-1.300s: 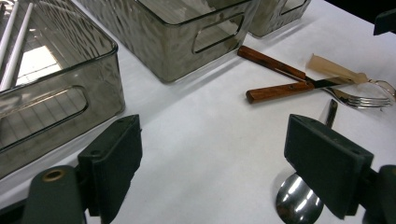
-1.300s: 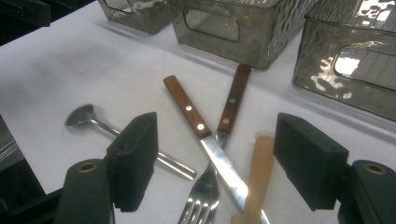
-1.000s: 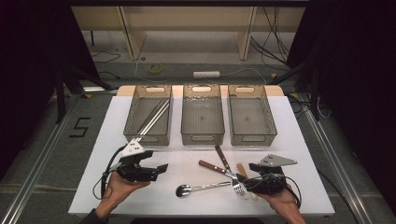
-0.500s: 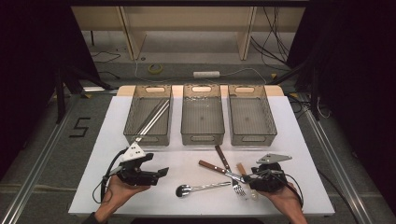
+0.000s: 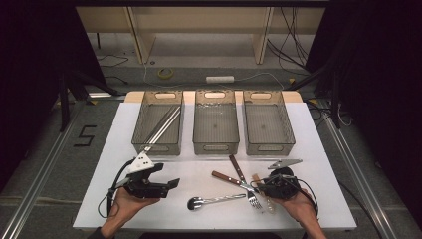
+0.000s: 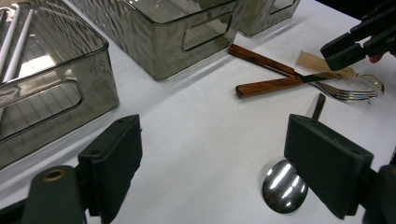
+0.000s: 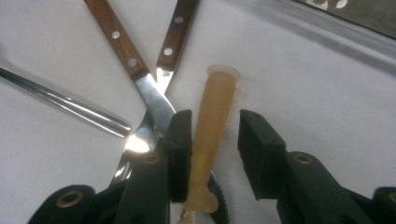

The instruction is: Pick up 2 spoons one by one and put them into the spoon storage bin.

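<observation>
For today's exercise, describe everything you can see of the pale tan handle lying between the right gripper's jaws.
The tan handle is a slim, translucent, plastic-looking piece with a flared round end pointing away from the right gripper. It lies flat on the white table, beside two wooden-handled knives and a fork. The jaws have just been closing around it; one pad is against it, the other apart.

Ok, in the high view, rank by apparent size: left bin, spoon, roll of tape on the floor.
1. left bin, clearly the largest.
2. spoon.
3. roll of tape, smallest, though it lies farther from the camera, so its true size is unsure.
</observation>
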### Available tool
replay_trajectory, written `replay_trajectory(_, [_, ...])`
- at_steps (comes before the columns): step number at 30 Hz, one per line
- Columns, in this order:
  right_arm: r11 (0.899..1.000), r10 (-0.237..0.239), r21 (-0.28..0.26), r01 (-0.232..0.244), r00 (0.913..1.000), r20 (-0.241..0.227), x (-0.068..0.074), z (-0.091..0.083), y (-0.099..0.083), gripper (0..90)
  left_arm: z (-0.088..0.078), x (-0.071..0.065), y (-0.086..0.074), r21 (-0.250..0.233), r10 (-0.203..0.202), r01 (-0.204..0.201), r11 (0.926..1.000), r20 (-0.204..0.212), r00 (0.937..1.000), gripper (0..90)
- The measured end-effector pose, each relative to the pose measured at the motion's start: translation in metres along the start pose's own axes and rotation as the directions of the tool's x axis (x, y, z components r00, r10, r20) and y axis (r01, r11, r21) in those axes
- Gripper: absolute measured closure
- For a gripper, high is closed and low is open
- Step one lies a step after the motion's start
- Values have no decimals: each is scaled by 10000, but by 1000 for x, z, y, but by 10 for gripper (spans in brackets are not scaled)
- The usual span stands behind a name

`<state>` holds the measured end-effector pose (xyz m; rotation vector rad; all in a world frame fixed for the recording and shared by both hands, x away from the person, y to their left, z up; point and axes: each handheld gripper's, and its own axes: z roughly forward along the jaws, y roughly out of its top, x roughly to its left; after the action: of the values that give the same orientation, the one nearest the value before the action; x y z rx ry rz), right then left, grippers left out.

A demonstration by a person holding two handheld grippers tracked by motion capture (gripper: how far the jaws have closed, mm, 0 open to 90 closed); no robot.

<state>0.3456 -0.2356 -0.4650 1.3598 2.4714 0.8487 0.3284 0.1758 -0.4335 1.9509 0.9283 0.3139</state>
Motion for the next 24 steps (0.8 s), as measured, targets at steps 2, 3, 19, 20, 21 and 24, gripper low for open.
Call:
replay_trajectory(2, [10000, 35, 73, -35, 10000, -3, -1, 1, 0, 677, 0, 0, 0, 65, 27, -27, 10000, -12, 10000, 189])
replay_trajectory(3, [9999, 57, 122, -57, 10000, -8, -1, 2, 1, 686, 0, 0, 0, 66, 64, -64, 10000, -33, 10000, 189])
replay_trajectory(19, [9967, 710, 412, -696, 9969, -333, -4, 8, 1, 750, 1, -1, 0, 72, 62, -61, 10000, -23, 10000, 189])
replay_trajectory(20, [9962, 766, 430, -751, 9965, -340, -4, 7, 1, 756, 1, -1, 0, 68, 70, -70, 10000, -27, 10000, 189])
replay_trajectory(21, [9960, 796, 429, -784, 9964, -279, -4, 7, 2, 759, 1, -1, 0, 64, 64, -63, 10000, -17, 10000, 189])
replay_trajectory(24, [9955, 855, 437, -845, 9961, -213, -4, 6, 2, 765, 1, -1, 0, 67, 65, -65, 10000, -16, 10000, 190])
